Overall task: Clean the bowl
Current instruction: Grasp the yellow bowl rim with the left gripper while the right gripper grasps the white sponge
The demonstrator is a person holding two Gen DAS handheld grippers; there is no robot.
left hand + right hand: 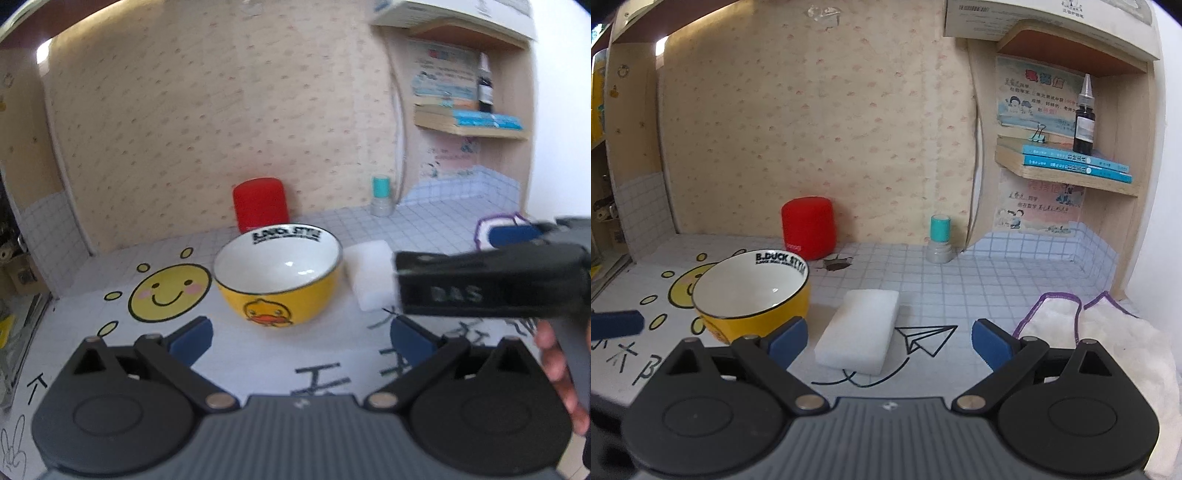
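Left wrist view: left tongs [301, 338] spread wide, nothing between the blue pads, hovering over the surface [258, 362] just short of the yellow duck bowl [277, 278]. Bowl upright, white inside, looks empty, sitting next to the printed smiley sun [168, 293]. White sponge block [369, 273] lies just right of the bowl, not touching as far as visible. Right tongs body [491, 284] crosses in from the right, blurred, a hand's fingers [557, 369] on its grip. Right wrist view: right tongs [888, 341] also wide, empty, lined up over the sponge [858, 328]; bowl [753, 295] to its left, white cloth with purple edging [1108, 343] at far right. Red cylinder [808, 228] and teal-capped item [940, 240] stand at the back wall.
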